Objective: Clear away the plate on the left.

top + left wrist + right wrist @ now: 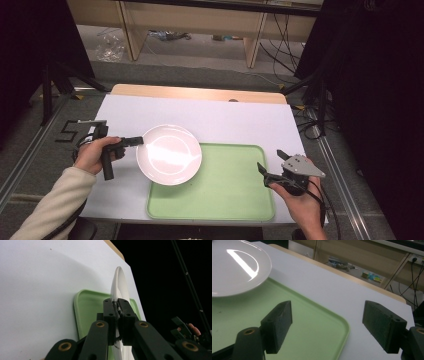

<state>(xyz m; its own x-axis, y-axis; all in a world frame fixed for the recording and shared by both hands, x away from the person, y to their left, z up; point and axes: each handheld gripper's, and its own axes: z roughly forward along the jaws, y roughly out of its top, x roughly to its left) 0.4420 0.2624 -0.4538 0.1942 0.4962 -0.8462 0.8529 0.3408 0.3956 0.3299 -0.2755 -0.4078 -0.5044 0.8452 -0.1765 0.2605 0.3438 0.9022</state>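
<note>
The right gripper [270, 167] waits at the right edge of the green tray [225, 200], with its jaws wide apart and nothing between them. The left gripper [136, 141] is off the tray's left side, closed tight on the left rim of the white plate [170, 155]. The plate hangs partly over the tray's far left corner and partly over the white table [240, 120], so the tray lies to the right of the plate, and I judge that the coming move carries it that way. The left hand [92, 155] is the nearer one. The left gripper view shows the thin plate edge [117, 287] pinched between the pads; the right gripper view shows the plate [234, 270] raised above the tray [312, 325].
</note>
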